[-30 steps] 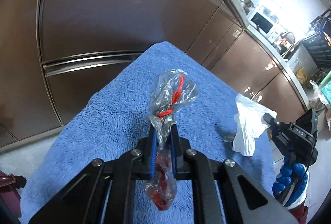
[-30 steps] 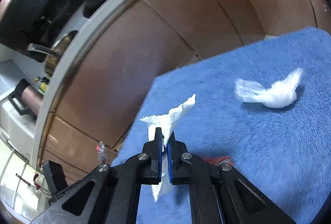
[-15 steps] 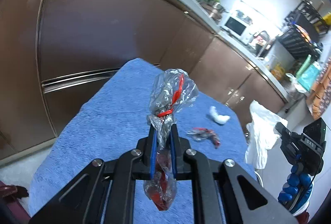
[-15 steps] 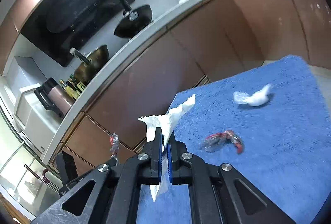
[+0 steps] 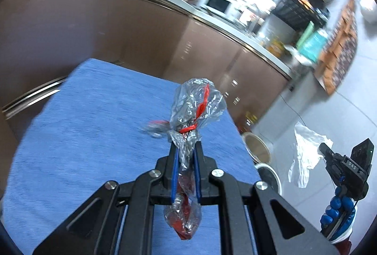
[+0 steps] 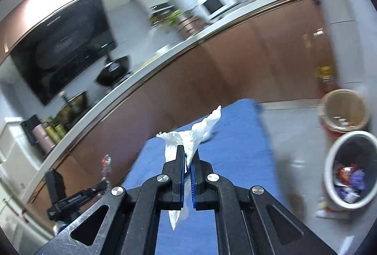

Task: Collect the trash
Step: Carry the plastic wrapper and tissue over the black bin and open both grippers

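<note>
My left gripper (image 5: 185, 146) is shut on a crumpled clear plastic wrapper with red print (image 5: 196, 108), held above the blue towel-covered table (image 5: 89, 127). Behind it another clear and red wrapper (image 5: 154, 129) lies blurred on the towel. My right gripper (image 6: 188, 150) is shut on a crumpled white tissue (image 6: 188, 137), above the towel's far end (image 6: 235, 151). On the floor to the right stands a white-rimmed bin (image 6: 348, 167) with wrappers inside. In the left wrist view the right gripper (image 5: 324, 147) hangs over the floor with the tissue (image 5: 304, 151), off the table's right edge.
A tan bucket (image 6: 342, 108) sits on the floor behind the white bin. Brown kitchen cabinets (image 5: 117, 31) run behind the table under a counter with pans and a microwave (image 5: 218, 4). A gloved blue hand (image 5: 339, 210) holds the right gripper. Litter lies on the floor beside the bin.
Both grippers have lifted and swung rightward with their loads. The right gripper has left the table and the bins have come into its view. The white tissue lump on the towel is now barely visible.
</note>
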Available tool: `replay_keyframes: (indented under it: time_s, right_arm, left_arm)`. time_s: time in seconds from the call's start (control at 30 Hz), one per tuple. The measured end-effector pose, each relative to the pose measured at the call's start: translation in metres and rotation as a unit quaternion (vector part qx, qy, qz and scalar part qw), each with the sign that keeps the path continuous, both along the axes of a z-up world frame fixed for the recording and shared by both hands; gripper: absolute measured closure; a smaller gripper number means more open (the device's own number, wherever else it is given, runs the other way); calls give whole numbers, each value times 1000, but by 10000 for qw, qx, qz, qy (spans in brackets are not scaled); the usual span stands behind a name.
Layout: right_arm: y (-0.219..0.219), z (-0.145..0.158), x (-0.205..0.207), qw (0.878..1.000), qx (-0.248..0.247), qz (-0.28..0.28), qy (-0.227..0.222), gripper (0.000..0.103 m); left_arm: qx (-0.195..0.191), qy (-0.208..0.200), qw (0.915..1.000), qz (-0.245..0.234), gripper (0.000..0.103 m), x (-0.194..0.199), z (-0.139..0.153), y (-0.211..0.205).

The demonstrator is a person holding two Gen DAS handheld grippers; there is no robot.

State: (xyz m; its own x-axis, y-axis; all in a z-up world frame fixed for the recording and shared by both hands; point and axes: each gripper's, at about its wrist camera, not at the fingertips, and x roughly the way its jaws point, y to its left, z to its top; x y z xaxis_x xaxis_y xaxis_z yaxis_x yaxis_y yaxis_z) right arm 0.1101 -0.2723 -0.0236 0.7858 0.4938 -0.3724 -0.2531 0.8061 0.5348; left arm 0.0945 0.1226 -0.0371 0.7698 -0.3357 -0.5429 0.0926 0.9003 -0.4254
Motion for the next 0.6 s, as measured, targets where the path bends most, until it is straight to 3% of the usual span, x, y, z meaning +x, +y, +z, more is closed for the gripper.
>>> replay_keyframes:
  time_s: [0.23,0.6]
  right_arm:
    - [-66,-18,-16,9918,-374,-1208,160,99]
    - [-148,-77,9,9611,-1202,-2408,615,98]
  left_arm:
    - [234,170,9935,-1101,92,39,-2,-108]
    - [641,514,9594,-2699,92,120,-25,-330]
